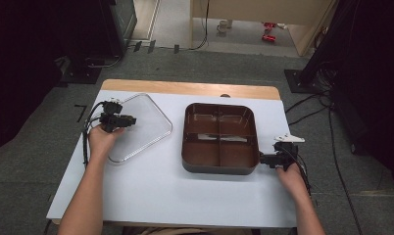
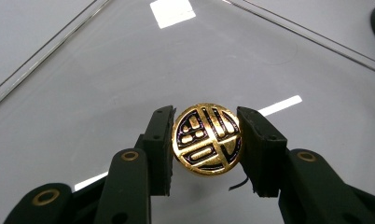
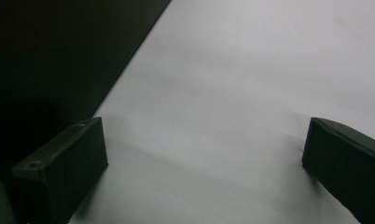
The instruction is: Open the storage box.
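Observation:
A clear, rounded-square lid (image 1: 148, 128) lies on the left of the white table. At its middle is a round gold-and-black knob (image 2: 207, 139). My left gripper (image 1: 130, 120) (image 2: 205, 115) is shut on that knob, one pad on each side, with the lid's clear surface (image 2: 129, 70) beneath. A dark brown tray (image 1: 219, 169) divided into four compartments stands at the table's centre. My right gripper (image 1: 261, 159) (image 3: 209, 158) rests on the table by the tray's right front corner. It stands open with bare table between its fingers, and the tray's dark wall (image 3: 50, 56) is to their left.
The white table top (image 1: 165, 196) has free room in front of the tray and lid. A wooden edge (image 1: 185, 88) runs along the far side. Black stands and cables sit on the grey floor around the table.

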The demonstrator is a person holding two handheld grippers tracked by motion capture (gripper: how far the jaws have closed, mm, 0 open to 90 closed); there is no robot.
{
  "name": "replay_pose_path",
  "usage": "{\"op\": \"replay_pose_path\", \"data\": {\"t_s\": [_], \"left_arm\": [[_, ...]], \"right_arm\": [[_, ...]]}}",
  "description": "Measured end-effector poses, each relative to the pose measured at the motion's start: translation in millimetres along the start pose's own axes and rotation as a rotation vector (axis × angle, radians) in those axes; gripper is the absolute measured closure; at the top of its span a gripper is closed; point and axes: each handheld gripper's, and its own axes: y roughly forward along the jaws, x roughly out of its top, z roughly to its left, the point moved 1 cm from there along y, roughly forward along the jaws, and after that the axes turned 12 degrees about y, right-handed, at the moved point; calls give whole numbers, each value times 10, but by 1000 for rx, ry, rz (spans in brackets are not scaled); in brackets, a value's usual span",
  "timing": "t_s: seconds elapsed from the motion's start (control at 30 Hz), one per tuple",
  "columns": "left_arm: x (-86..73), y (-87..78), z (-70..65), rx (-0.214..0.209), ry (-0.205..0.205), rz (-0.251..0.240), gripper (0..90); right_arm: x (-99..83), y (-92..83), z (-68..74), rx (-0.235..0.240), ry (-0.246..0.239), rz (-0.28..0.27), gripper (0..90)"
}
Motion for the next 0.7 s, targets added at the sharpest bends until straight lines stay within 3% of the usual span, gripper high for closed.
{"op": "replay_pose_path", "data": {"t_s": [0.07, 0.23, 0.33, 0.4, 0.7], "left_arm": [[-8, 28, -7, 4, 12, 19, 584], [-5, 19, -12, 12, 19, 9, 581], [-2, 0, -6, 1, 8, -9, 548], [26, -75, -4, -7, -3, -56, 508], [111, -247, -87, -6, 27, -104, 442]], "right_arm": [[0, 0, 0, 0, 0, 0, 0], [0, 0, 0, 0, 0, 0, 0], [0, 0, 0, 0, 0, 0, 0], [0, 0, 0, 0, 0, 0, 0], [0, 0, 0, 0, -1, 0, 0]]}}
